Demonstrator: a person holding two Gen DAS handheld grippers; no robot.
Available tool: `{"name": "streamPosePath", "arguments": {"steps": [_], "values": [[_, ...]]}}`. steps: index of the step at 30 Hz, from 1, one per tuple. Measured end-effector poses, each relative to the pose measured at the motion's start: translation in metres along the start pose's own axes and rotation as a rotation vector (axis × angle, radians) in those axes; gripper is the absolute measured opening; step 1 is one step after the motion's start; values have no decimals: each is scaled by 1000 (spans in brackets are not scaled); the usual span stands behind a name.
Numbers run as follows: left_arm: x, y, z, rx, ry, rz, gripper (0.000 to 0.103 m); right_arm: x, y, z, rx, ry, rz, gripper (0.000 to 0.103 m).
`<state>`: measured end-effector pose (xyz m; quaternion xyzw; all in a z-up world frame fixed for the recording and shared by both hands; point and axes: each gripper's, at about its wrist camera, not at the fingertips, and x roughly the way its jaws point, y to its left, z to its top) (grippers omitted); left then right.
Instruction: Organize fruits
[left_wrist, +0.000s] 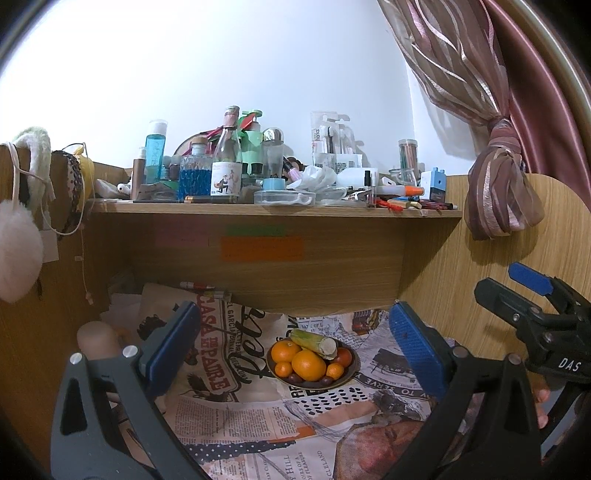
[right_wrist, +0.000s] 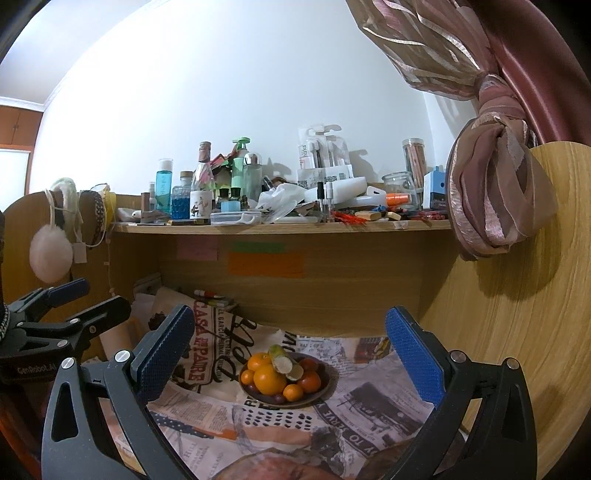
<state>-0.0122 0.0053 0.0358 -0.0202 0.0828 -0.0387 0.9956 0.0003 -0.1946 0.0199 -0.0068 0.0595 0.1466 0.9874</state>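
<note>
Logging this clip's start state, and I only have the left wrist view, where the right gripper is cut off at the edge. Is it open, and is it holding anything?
Observer: The right gripper is open. Its blue pads are wide apart with nothing between them, and the bowl lies ahead of it.
Operator: I count one red fruit in that bowl. Are there more?
Observer: The right wrist view shows two red fruits, close together on the bowl's right side.
Operator: Is there anything beyond the desk on the left?
Observer: A brown cupboard sits high on the far left wall.
</note>
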Motion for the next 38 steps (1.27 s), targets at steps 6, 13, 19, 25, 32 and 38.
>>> {"name": "streamPosePath", "arguments": {"steps": [6, 13, 19, 25, 32, 38], "values": [[0, -1, 0, -1, -2, 1, 103, 1, -1, 0, 2, 2, 2, 103], [3, -3, -1, -5, 6, -4, 103, 1, -1, 0, 3, 4, 2, 103], [4, -6, -1, -15, 9, -15, 103, 2, -1, 0, 2, 1, -2, 103], [4, -8, -2, -11, 4, -25, 103, 1, -2, 0, 5, -7, -2, 103], [6, -13, -5, 0, 18, -25, 103, 4, -3, 0, 8, 1, 0, 103], [11, -11, -6, -14, 28, -17, 103, 10, -2, -2, 8, 15, 1, 103]]}}
